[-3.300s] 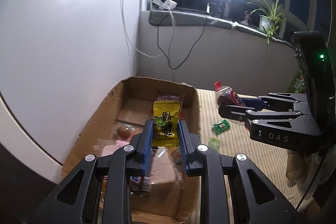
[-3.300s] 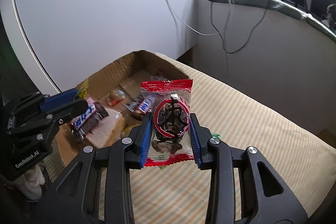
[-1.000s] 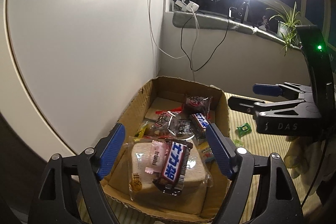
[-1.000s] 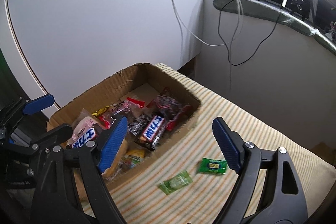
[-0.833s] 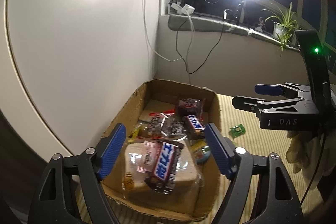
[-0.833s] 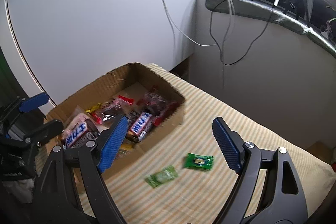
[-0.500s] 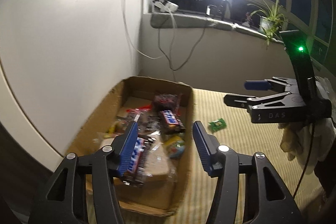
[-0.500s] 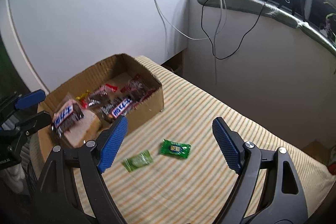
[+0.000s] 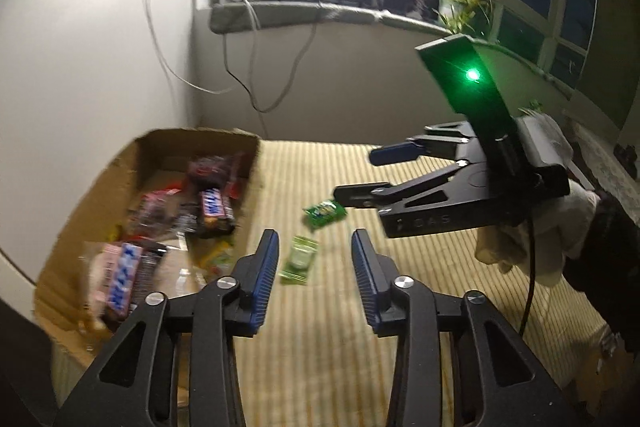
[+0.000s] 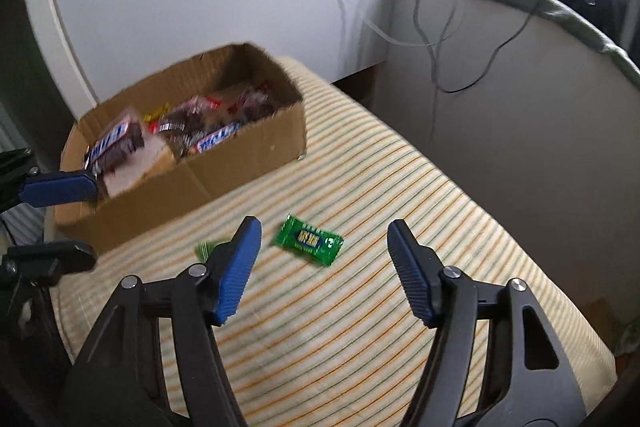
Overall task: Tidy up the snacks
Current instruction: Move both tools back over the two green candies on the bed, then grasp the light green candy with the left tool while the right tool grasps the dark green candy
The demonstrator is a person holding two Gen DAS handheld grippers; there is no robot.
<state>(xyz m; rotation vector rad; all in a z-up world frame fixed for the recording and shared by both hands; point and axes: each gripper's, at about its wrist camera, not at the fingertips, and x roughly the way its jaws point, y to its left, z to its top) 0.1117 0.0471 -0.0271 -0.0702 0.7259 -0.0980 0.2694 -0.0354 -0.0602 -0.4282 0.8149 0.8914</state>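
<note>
We note the striped woven mat (image 10: 400,195) is ridged and soft; we judge a flat wrapper could slide or buckle on it under a closing pad. The corrugated cardboard box (image 10: 248,151), far left, holds crinkly bars and packets. 2 thin glossy sachets lie outside it, near its right wall. Left gripper (image 9: 315,273): jaws closing, empty, around the pale green sachet (image 9: 299,260). Right gripper (image 10: 324,267): jaws closing, empty, dark green sachet (image 10: 309,239) just beyond; we judge a miss possible.

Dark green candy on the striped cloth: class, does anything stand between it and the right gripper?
Nothing visible does. The dark green candy lies on bare striped cloth ahead of the right gripper, whose closing jaws hold nothing.
</note>
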